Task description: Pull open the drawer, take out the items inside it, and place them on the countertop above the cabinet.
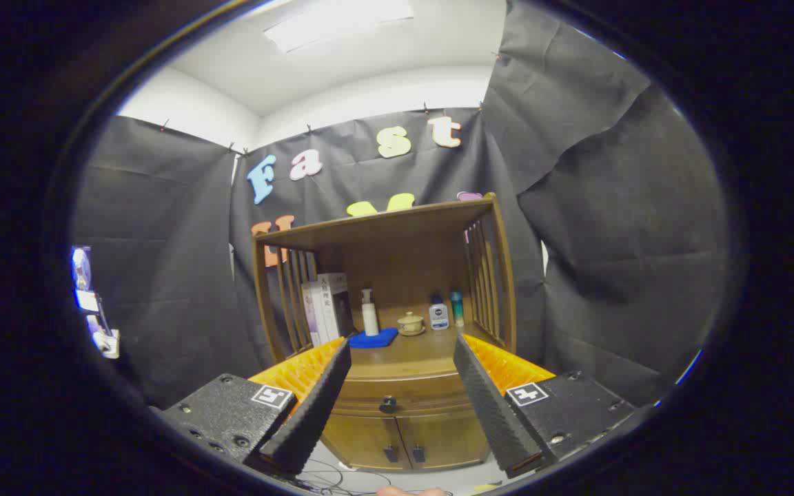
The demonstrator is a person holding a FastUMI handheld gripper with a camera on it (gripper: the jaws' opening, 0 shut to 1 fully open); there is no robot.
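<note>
Drawer [397,395] shut, knob [388,404] between fingers but well beyond; gripper [402,348] spread wide, empty; nothing done; pull, unloading onto table [411,348] all remain.

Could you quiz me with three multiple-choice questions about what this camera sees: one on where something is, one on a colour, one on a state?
1. Where is the blue cloth?
A. on the countertop
B. on the floor
C. on the cabinet's top shelf

2. What colour is the drawer knob?
A. white
B. dark
C. yellow

3. How is the drawer?
A. pulled out
B. removed
C. closed

Answers: 1 A, it lies beside the white pump bottle. 2 B, it looks black. 3 C, its front sits flush, and the gripper is open ahead of it.
</note>
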